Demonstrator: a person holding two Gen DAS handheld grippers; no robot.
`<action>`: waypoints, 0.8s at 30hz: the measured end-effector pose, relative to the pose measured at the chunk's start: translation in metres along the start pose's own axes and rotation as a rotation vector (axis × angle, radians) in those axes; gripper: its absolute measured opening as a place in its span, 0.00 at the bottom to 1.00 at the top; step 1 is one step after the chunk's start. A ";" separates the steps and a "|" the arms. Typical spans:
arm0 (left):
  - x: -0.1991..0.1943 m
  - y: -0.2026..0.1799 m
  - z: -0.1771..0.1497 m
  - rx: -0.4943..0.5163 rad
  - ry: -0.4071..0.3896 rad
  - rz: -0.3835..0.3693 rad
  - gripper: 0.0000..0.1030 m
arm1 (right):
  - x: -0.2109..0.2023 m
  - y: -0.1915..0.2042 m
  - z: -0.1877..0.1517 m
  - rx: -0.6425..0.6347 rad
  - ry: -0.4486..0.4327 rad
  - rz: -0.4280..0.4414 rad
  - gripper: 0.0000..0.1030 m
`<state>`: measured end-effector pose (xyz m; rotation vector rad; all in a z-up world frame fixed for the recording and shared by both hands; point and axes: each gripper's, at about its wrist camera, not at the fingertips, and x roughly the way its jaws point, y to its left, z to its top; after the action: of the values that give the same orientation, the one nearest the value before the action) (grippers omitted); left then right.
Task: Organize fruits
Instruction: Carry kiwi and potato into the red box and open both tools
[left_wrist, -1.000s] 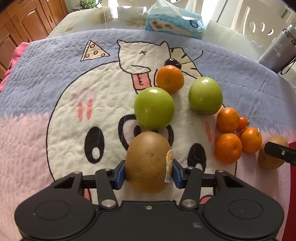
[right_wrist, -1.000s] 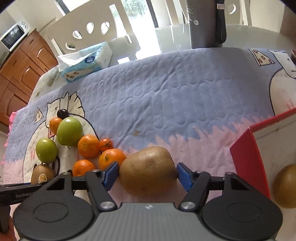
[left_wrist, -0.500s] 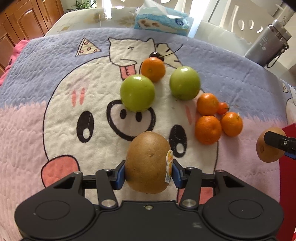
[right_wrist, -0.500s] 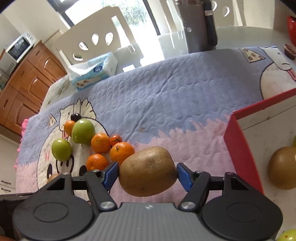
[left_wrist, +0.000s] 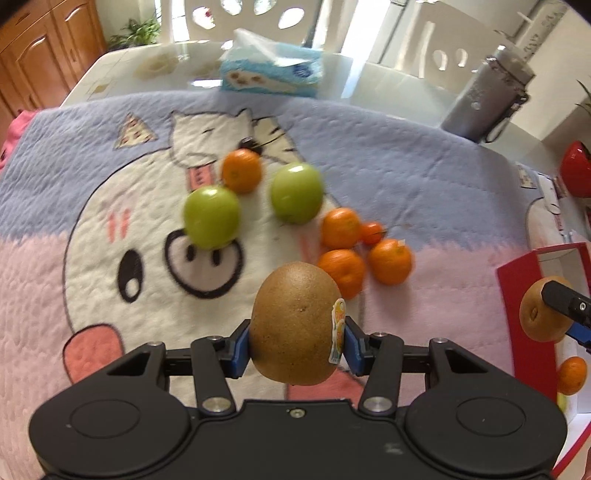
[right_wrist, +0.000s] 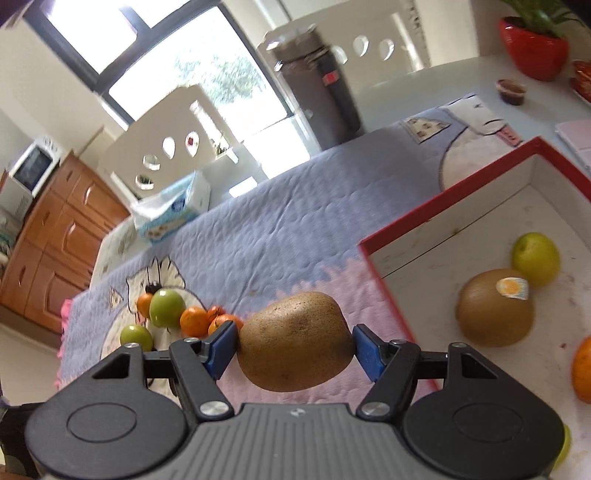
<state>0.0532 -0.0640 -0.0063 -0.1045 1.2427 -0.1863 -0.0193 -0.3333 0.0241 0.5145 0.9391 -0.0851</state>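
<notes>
Right gripper (right_wrist: 293, 349), clamped on a kiwi (right_wrist: 295, 341), hangs just left of the red box (right_wrist: 443, 199), seemingly nearer than the kiwi-clamping left gripper (left_wrist: 295, 343)

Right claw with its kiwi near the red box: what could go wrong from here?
1. The right claw grips its kiwi only at the ends; it might slip.
2. Dropped in, it could knock the stickered kiwi or green apple already in the red box.

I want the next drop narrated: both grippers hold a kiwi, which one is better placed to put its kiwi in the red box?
Right: its kiwi hangs beside the red box rim; the left's kiwi is over the blanket.
</notes>
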 end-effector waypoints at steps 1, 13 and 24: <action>-0.001 -0.006 0.002 0.009 -0.004 -0.009 0.56 | -0.005 -0.004 0.001 0.011 -0.014 0.001 0.68; -0.013 -0.093 0.019 0.156 -0.012 -0.126 0.56 | -0.056 -0.068 0.002 0.151 -0.134 -0.060 0.68; -0.009 -0.187 0.015 0.318 0.011 -0.222 0.56 | -0.101 -0.142 -0.012 0.289 -0.209 -0.164 0.68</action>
<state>0.0487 -0.2458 0.0403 0.0346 1.1962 -0.5750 -0.1297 -0.4672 0.0432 0.6808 0.7654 -0.4199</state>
